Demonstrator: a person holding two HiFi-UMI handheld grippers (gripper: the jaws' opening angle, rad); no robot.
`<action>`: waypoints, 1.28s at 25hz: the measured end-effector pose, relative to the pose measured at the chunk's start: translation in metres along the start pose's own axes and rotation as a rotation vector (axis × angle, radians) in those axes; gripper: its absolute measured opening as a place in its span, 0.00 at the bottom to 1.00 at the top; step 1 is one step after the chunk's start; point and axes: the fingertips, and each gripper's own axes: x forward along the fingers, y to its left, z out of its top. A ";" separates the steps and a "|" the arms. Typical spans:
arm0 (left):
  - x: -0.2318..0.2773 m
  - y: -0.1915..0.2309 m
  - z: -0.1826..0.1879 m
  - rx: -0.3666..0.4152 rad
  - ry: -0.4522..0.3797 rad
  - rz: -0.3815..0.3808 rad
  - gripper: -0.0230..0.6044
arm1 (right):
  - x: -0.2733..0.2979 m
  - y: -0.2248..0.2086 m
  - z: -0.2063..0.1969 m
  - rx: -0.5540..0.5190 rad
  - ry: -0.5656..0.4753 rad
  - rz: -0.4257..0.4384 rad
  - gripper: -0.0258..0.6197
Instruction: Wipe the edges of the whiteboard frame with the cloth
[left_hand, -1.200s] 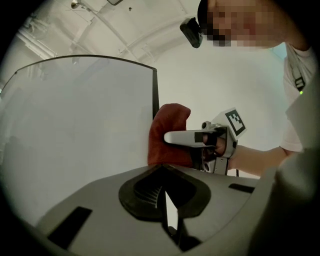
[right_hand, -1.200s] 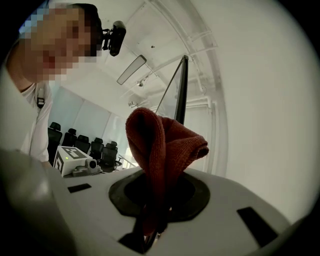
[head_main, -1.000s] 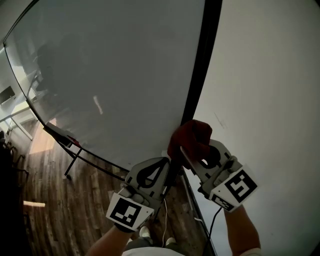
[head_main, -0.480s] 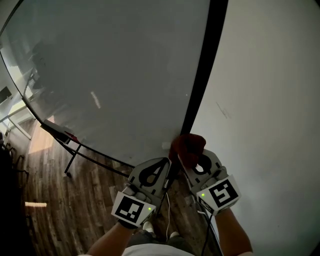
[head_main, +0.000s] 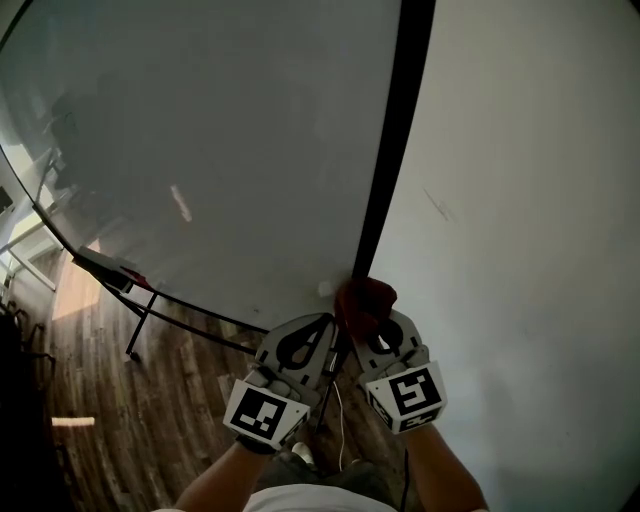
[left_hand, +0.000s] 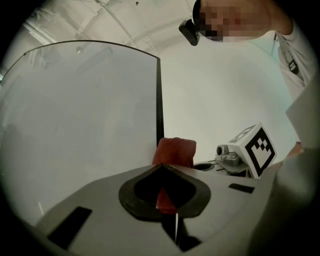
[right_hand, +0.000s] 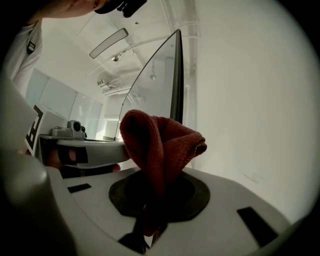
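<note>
The cloth, clamped in the right gripper, is held against the whiteboard frame at lower centre. The left gripper, jaws closed, lies just beside. Other edges are judged still unwiped.

Whiteboard left, wall right, frame edge ran between them. Cloth sat against frame edge near board's lower corner, clamped in right gripper just below it. Left gripper just left of right one, jaws together, tip beside cloth. Stand and floor below board, lower left.
</note>
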 end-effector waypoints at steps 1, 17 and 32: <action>0.001 0.001 -0.003 -0.001 0.001 -0.002 0.05 | 0.001 0.000 -0.001 -0.006 -0.014 -0.010 0.13; 0.003 0.001 -0.026 -0.009 0.054 -0.027 0.05 | 0.004 0.018 -0.039 0.000 0.040 -0.035 0.13; -0.022 -0.034 0.016 -0.019 0.118 0.049 0.05 | -0.054 0.031 0.016 0.055 0.057 0.071 0.13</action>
